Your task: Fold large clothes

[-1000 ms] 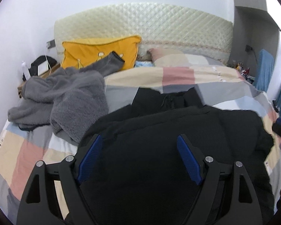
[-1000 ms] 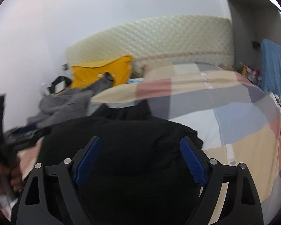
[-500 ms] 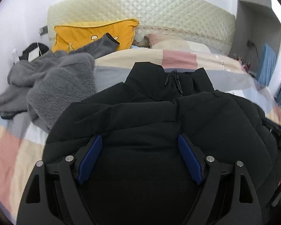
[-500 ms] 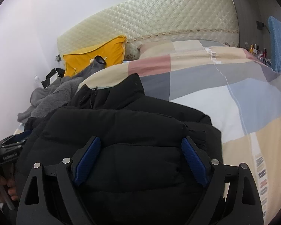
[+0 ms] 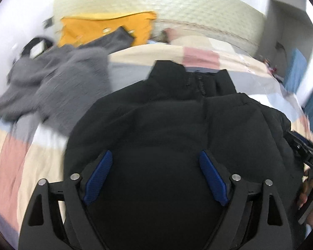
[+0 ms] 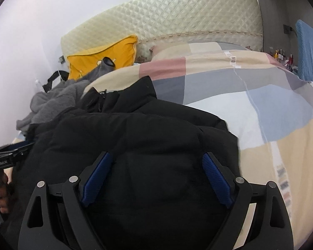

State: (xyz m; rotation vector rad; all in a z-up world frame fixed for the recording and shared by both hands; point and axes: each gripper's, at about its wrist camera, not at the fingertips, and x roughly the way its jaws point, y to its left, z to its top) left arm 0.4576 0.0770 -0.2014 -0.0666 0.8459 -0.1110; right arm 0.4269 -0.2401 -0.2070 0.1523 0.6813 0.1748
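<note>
A black puffer jacket (image 5: 177,125) lies on the bed with its zipped collar (image 5: 198,79) pointing toward the headboard. My left gripper (image 5: 154,154) hovers over the jacket's lower body; its jaws are opening, with padded fabric under and between the blue pads, which do not press on it. In the right wrist view the same jacket (image 6: 135,129) fills the foreground. My right gripper (image 6: 156,155) stands open over its right half, nothing pinched. Each gripper shows at the other view's edge, held by a hand.
A crumpled grey fleece garment (image 5: 58,77) lies left of the jacket, one sleeve reaching a yellow pillow (image 5: 106,27). The patchwork duvet (image 6: 260,104) spreads to the right. A quilted cream headboard (image 6: 177,16) closes the far end. A blue cloth (image 6: 308,48) hangs at the right wall.
Both grippers have sunk closer to the jacket and tipped downward. The jacket's collar has come into view and the black fabric fills more of both pictures.
</note>
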